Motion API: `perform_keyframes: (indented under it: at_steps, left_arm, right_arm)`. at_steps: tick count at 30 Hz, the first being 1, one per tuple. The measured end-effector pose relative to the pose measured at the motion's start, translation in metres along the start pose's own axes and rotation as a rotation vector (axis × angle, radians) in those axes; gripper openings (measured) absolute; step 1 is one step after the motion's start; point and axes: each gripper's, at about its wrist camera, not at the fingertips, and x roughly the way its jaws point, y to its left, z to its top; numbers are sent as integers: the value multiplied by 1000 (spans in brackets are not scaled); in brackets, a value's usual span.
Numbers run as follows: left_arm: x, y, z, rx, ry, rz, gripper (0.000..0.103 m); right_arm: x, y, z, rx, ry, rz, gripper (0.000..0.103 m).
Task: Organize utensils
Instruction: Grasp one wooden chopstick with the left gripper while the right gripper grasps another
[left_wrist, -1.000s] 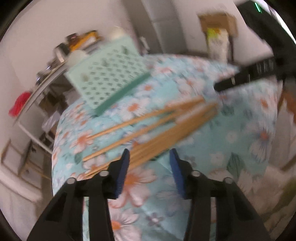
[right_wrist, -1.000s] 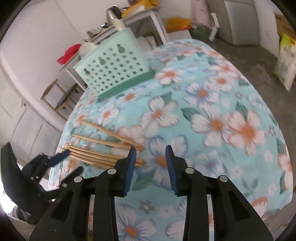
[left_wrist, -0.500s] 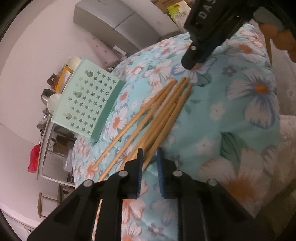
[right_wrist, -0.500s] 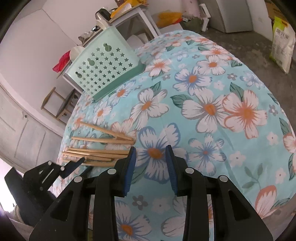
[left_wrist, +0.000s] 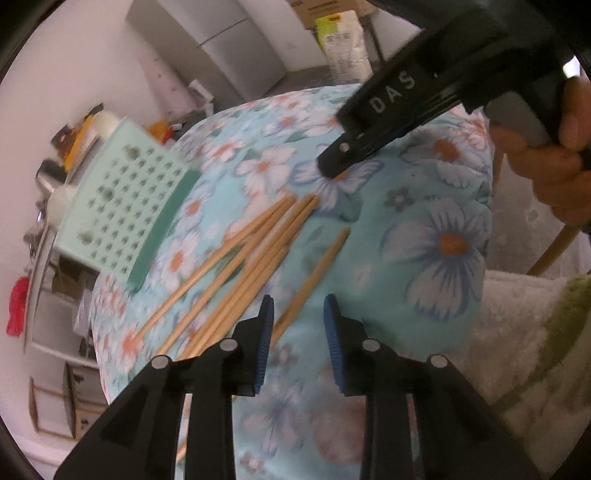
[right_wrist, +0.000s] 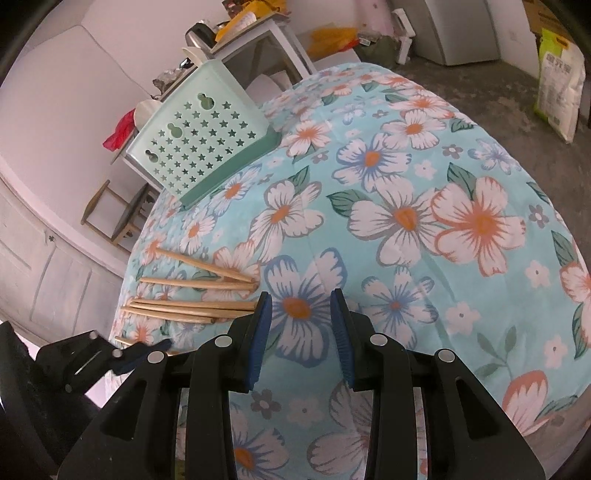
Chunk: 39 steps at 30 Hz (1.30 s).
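Note:
Several wooden chopsticks (left_wrist: 243, 269) lie fanned on the floral tablecloth (left_wrist: 443, 240); the same chopsticks (right_wrist: 195, 295) show at the left of the right wrist view. One chopstick (left_wrist: 317, 269) lies apart on the right, its near end beside the left pad of my left gripper (left_wrist: 299, 330). The jaws are opening and the pads do not press on it. The left gripper's fingertips (right_wrist: 147, 350) show low on the left in the right wrist view. My right gripper (right_wrist: 301, 328) hovers open over the cloth just past the chopstick tips, nothing between its fingers (left_wrist: 351, 147). A mint perforated basket (left_wrist: 125, 206) (right_wrist: 199, 147) stands at the table's far side.
Behind the basket a side table (right_wrist: 266, 33) carries a kettle and clutter. A grey cabinet (left_wrist: 229, 55) and a sack (right_wrist: 557, 85) stand on the floor. A hand (left_wrist: 554, 173) holds the right gripper. A fuzzy white cover (left_wrist: 517, 332) lies at the right.
The left gripper's jaws, nearly closed on a chopstick end half a second ago, now stand wider. One chopstick lies off to the right of the bundle. The right gripper has barely moved.

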Motion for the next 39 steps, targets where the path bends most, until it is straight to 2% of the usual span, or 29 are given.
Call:
perform_keyframes:
  at_steps: [2, 3, 8, 12, 14, 18, 20, 23, 25, 27, 31, 35, 38, 39]
  left_arm:
    - [8, -7, 7, 24, -6, 9, 25]
    - [10, -7, 9, 24, -10, 8, 19]
    - [6, -4, 18, 21, -52, 4, 13]
    - [-10, 30, 17, -69, -84, 49, 6]
    - [-20, 55, 15, -154, -98, 59, 5]
    - [-38, 106, 3, -338, -122, 88, 5]
    - [-45, 130, -6, -435, -137, 95, 5]
    - [-60, 165, -24, -611, -179, 103, 5]
    - [-70, 188, -41, -762, -240, 65, 5]
    - [-77, 204, -59, -914, -291, -4, 5]
    - [-62, 224, -90, -1159, -310, -125, 5]
    - [-43, 227, -112, -1290, -280, -173, 5]
    - [-42, 223, -123, -1331, -275, -180, 5]
    - [-42, 223, -125, -1337, -275, -180, 5]
  right_arm:
    - [-1, -2, -1, 10, 0, 3, 33]
    - [-2, -2, -1, 14, -1, 4, 33]
    - [-13, -5, 0, 44, -16, 14, 33]
    - [-20, -4, 1, 69, -29, 42, 33]
    - [-17, 0, 2, 89, -16, 84, 33]
    - [1, 24, -3, 96, 64, 196, 33]
    - [9, 34, -7, 95, 96, 212, 32]
    - [28, 44, -14, 111, 152, 190, 31]
    - [38, 45, -15, 130, 163, 166, 31]
    - [42, 45, -13, 158, 151, 171, 31]
    - [48, 41, -8, 231, 140, 214, 31]
    - [49, 31, -10, 315, 131, 275, 31]
    - [51, 24, -11, 357, 124, 293, 21]
    - [53, 22, -11, 374, 125, 297, 15]
